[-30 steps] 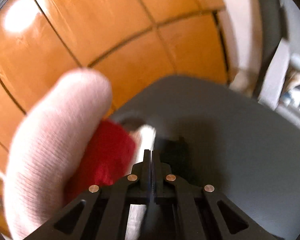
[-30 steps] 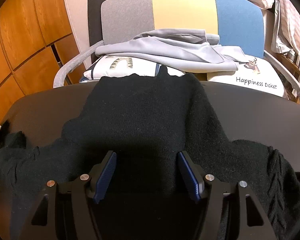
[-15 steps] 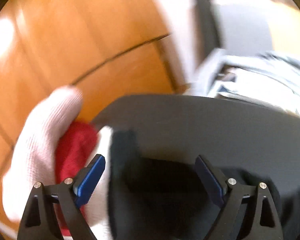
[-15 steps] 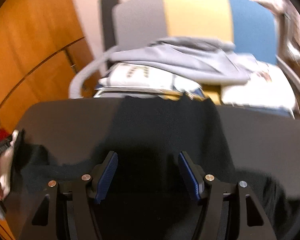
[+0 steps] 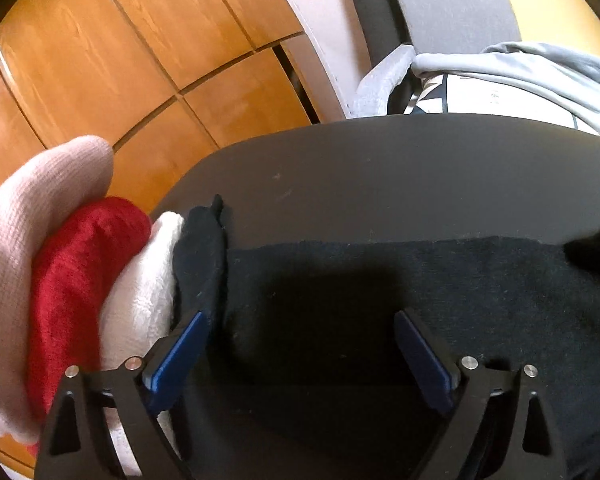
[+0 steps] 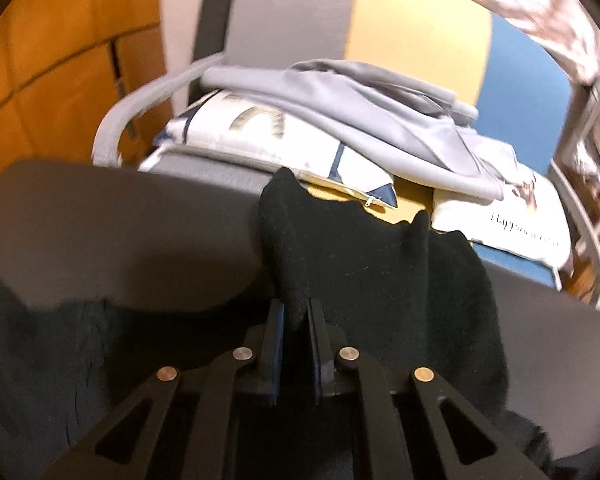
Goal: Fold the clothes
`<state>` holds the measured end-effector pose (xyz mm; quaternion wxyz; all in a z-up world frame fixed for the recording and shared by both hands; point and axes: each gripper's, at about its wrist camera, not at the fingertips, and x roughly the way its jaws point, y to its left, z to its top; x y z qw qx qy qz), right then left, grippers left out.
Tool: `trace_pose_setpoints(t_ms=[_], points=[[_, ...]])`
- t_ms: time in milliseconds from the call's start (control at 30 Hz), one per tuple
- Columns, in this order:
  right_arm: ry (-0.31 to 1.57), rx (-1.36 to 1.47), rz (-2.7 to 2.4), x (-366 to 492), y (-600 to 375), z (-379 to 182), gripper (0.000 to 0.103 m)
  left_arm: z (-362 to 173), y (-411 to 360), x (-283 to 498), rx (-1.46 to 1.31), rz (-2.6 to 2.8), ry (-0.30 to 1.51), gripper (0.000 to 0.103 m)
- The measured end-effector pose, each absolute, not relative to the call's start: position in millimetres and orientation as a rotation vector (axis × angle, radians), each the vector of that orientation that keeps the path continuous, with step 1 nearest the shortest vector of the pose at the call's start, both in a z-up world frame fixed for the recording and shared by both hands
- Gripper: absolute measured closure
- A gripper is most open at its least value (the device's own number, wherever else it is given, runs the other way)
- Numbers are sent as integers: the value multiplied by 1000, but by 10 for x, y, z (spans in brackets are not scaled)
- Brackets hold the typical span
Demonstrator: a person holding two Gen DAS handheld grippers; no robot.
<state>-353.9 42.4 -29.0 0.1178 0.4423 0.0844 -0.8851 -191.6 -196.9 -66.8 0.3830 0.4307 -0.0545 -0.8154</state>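
Left tongs (image 5: 300, 354) spread wide, blue pads released, nothing between them! Off their left side sits a white-and-red gloved hand (image 5: 72, 280), pressed against a raised edge of the black sweater (image 5: 380, 300). That sweater lies flat under and ahead of the left tongs on the dark tabletop (image 5: 380, 180). Over to the right tongs (image 6: 296, 320): clenched tight on a pinched ridge of the black sweater, which rises just ahead of the tips and spreads to both sides. Beyond the tabletop's far edge, a grey garment (image 6: 360, 112) drapes over printed cushions (image 6: 260, 136) on a grey, yellow and blue chair (image 6: 380, 20).
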Motion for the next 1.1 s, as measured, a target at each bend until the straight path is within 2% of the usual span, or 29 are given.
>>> trace_pose_setpoints(t_ms=[100,200,233,300,367,467,533,667,767,933,1100], points=[[193,1286,-2563,-3568,484,-259,78,-584,-2015,-1910,1105,-2065,-158,2],[35,1223,-2584,-3338,782,-9,77,-399,-2025,-1832,1067,-2000,-192,3],[-50,1189,-2577,-3191,909,70,76,-335,-2000,-1777,1031,-2003,-171,3],[-107,1224,-2546,-2977,1054,96,75,-246,-1841,-1706,1006,-2071,-123,3],[-32,1328,-2557,-2726,1175,-12,75,-307,-1631,-1766,1052,-2133,-144,3],[-45,1442,-2561,-2583,1365,-264,75,-397,-1317,-1857,1120,-2225,-178,3],[-206,1372,-2577,-2503,1535,-310,75,-506,-1175,-1939,1183,-2241,-200,2],[-270,1335,-2591,-2495,1572,-316,75,-508,-1276,-1888,1173,-2138,-155,3],[-476,1253,-2550,-2296,1806,-182,75,-373,-1268,-1742,1127,-2149,-167,4],[-720,1205,-2681,-1819,2752,-19,70,-91,-957,-1463,1051,-2330,-104,3],[-919,1338,-2950,-1468,4014,18,62,-228,-554,-1459,1164,-2441,-55,3]])
